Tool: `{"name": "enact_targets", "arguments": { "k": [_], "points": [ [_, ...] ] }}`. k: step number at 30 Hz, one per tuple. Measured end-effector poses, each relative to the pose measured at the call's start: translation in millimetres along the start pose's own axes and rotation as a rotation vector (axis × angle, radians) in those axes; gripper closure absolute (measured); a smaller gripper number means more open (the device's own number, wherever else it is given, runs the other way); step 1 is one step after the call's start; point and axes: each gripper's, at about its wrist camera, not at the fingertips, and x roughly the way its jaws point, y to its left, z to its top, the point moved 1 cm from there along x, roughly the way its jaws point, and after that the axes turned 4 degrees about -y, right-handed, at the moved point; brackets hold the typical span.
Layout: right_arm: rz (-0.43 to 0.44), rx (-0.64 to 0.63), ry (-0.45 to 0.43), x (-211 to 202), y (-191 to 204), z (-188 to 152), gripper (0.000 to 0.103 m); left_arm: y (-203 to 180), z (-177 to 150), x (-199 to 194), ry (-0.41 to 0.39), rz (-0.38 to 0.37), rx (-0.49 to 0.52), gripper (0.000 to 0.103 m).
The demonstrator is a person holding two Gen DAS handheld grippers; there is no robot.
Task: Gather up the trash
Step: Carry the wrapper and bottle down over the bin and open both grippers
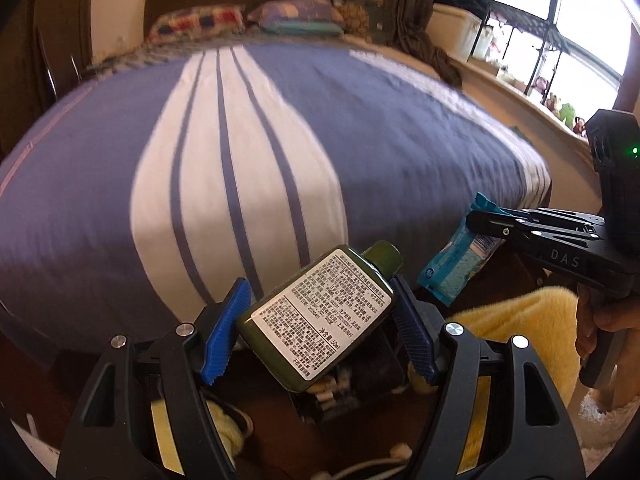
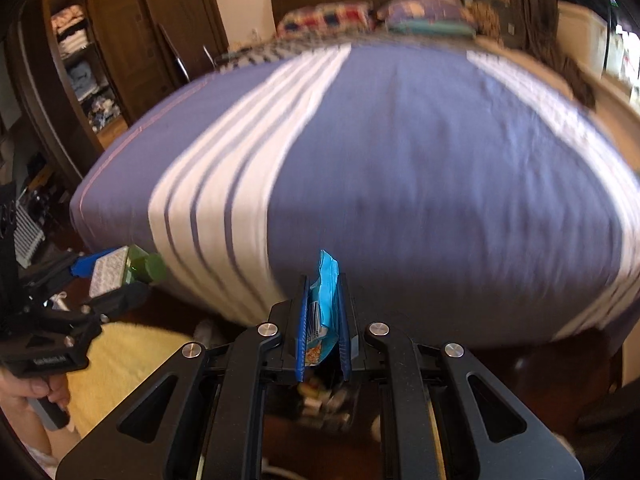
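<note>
The left gripper is clenched on a dark green bottle, its blue pads pressing the bottle's two sides; the bottle lies tilted between them, white printed label facing up, green cap pointing away toward the bed; in the right wrist view the same bottle shows at the far left in that gripper. The right gripper is clamped nearly closed on a blue snack wrapper, which stands on edge between the pads with its torn top sticking out past the fingertips; from the left wrist view the wrapper hangs flat beside the bottle, just off the bed's near corner. Below both grippers lie a yellow fluffy mat and a dark bin holding small pale bits, blurred; ahead spreads the bed, its purple cover crossed by white stripes, with patterned pillows at the dark headboard.
</note>
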Motion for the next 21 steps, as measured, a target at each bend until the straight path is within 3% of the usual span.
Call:
{"name": "enact_targets", "arguments": {
  "k": [7,21],
  "points": [
    [-0.036,0.012,0.119,51,4,-58,0.089,6,-65,75,0.194,-0.007,-0.034,0.036],
    [-0.072,0.107,0.242,141,-13,-102,0.089,17,-118,178,0.364,0.006,-0.082,0.036]
  ]
}}
